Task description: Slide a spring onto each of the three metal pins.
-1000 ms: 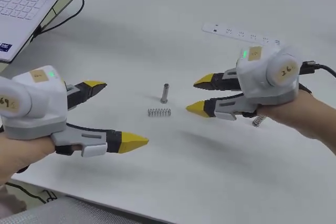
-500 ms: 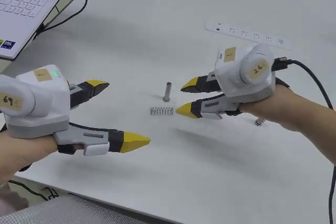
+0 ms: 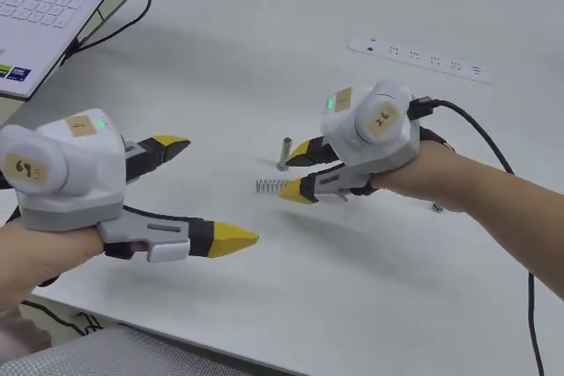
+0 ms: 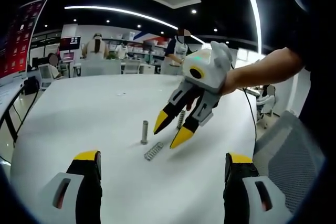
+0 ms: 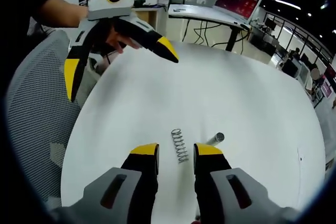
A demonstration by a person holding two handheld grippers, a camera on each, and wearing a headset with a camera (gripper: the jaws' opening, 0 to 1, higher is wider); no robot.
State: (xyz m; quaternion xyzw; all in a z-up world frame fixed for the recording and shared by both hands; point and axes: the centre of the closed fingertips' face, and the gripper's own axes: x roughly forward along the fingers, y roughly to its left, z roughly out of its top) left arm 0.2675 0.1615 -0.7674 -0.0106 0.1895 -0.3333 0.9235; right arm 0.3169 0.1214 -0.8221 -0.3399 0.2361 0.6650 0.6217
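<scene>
My right gripper point(image 3: 293, 172), jaws partly open and empty, points at a small coil spring point(image 3: 271, 186). The spring lies flat on the white table point(image 3: 264, 41), just beside an upright metal pin point(image 3: 285, 153). It looks light, squashy and likely to roll; I'd pinch it gently mid-coil. My left gripper point(image 3: 207, 189) hangs wide open, empty.
</scene>
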